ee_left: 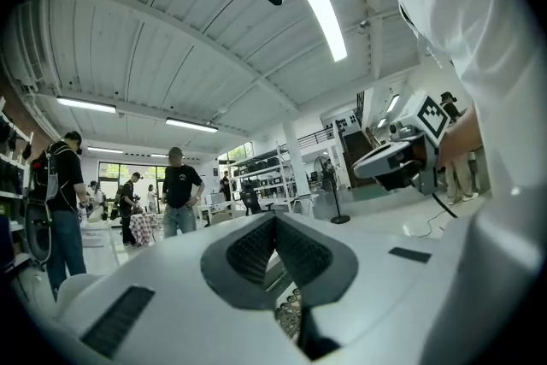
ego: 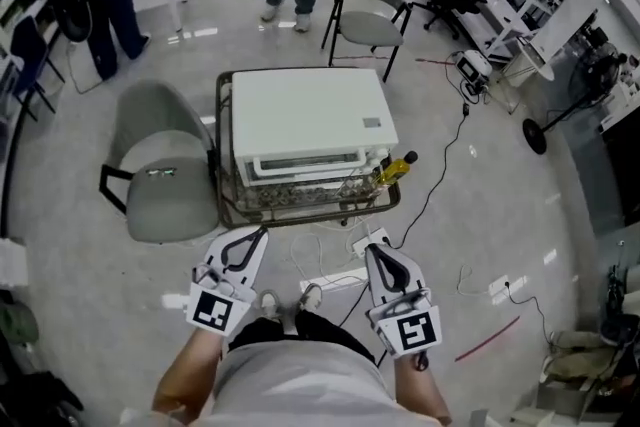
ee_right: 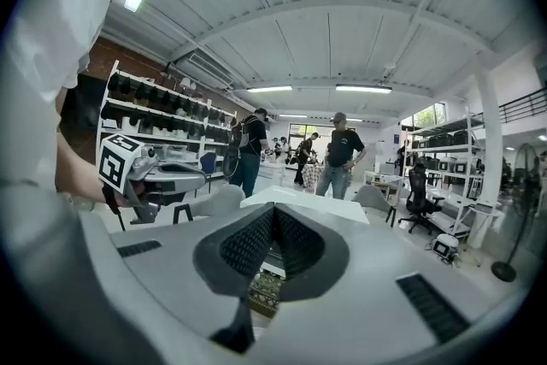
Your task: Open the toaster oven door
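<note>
Toaster oven point(ego: 308, 130), white and boxy, sits on a low metal cart point(ego: 225, 205) directly ahead of both grippers, a little way beyond their tips and not touched by either. Its door point(ego: 305, 167) faces the grippers and looks closed against the body, with the pale handle bar point(ego: 300, 158) running across the top of the front.

The left gripper point(ego: 258, 235) is held low in front of the person, pointing toward the cart's near left part. Its own view shows the two dark ribbed pads point(ee_left: 252, 248) pressed together at the tip with nothing between them. The right gripper point(ego: 372, 251) is held alongside it, apart from it, aimed at the cart's near right part. Its pads point(ee_right: 248, 242) likewise meet in a closed point and carry nothing. In the right gripper view the oven's white top shows just past the closed tip.

A yellow bottle point(ego: 397, 167) lies on the cart's front right corner, ahead of the right gripper and nearer to it than the oven door. A grey chair point(ego: 160, 175) stands ahead and to the left of the left gripper, beside the cart. A second grey chair point(ego: 370, 10) stands beyond the oven. On the floor between the two grippers lie a white power strip point(ego: 335, 280) and loose cables, and the person's white shoes point(ego: 270, 303) show just behind it. Other people stand far beyond the cart.
</note>
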`<act>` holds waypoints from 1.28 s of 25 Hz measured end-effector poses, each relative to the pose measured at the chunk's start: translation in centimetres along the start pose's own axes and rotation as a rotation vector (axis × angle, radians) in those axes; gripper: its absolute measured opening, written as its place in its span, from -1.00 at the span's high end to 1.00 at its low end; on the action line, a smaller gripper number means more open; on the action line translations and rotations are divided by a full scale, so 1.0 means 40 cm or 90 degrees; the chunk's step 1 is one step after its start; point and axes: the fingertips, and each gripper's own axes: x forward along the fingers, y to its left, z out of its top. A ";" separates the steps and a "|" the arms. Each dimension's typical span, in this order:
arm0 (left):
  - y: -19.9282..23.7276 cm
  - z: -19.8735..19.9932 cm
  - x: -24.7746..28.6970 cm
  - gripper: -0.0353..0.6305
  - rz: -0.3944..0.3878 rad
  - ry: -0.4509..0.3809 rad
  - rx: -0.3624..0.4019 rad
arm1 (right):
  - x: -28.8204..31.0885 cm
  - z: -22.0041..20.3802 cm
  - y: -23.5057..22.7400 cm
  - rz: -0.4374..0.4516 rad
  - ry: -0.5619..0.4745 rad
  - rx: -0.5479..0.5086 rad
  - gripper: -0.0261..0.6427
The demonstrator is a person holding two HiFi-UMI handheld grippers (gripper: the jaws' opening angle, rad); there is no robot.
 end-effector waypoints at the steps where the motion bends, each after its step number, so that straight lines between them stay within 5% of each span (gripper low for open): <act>1: 0.005 -0.001 0.002 0.85 0.011 0.008 -0.008 | 0.015 0.000 -0.009 0.009 -0.001 -0.006 0.86; 14: 0.017 -0.028 0.042 0.85 0.073 0.050 -0.015 | 0.241 -0.072 -0.106 0.107 0.060 -0.135 0.85; 26: 0.029 -0.071 0.044 0.85 0.092 0.074 -0.039 | 0.460 -0.166 -0.062 0.225 0.125 -0.250 0.84; 32: 0.030 -0.080 0.033 0.85 0.098 0.071 -0.051 | 0.545 -0.240 -0.049 0.253 0.194 -0.307 0.57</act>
